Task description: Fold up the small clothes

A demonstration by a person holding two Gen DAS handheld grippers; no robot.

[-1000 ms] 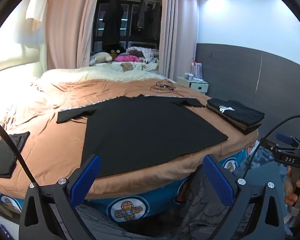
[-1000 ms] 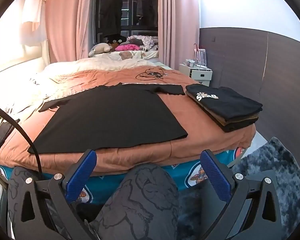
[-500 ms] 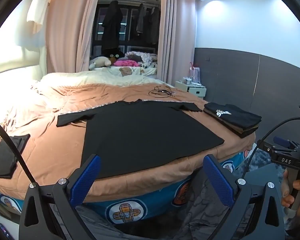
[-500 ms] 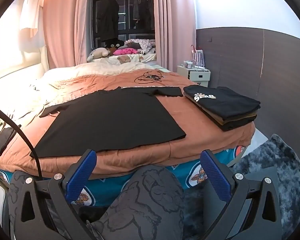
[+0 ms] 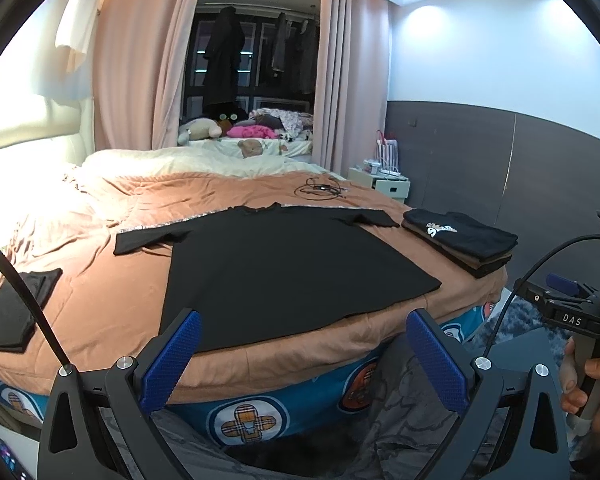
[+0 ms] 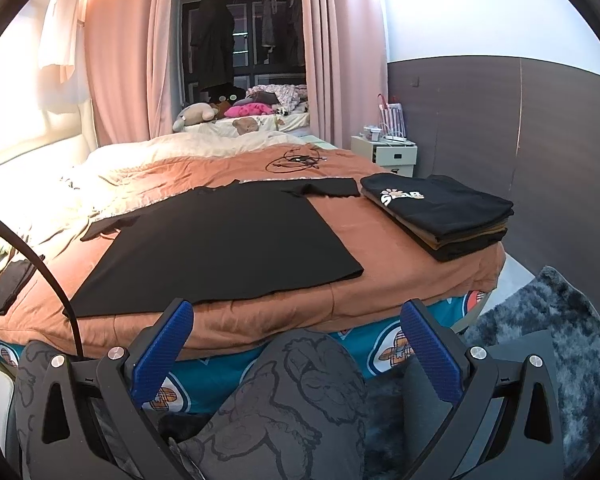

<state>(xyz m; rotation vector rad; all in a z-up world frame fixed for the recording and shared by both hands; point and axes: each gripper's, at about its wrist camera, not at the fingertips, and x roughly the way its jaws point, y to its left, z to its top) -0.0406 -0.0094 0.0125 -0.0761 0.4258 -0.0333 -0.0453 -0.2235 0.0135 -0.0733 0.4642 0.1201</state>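
One black T-shirt, one folded stack

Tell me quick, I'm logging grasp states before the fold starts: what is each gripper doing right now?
Left gripper: open, holding nothing, short of the black T-shirt.
Right gripper: open, holding nothing, also short of the shirt.

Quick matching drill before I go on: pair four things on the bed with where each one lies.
Things:
1. black T-shirt
2. folded stack
3. cable
4. dark folded cloth

Places:
A. far side, beyond the collar
B. left edge of the bed
C. spread flat in the middle
D. right corner of the bed

Pairs: 1-C, 2-D, 3-A, 4-B
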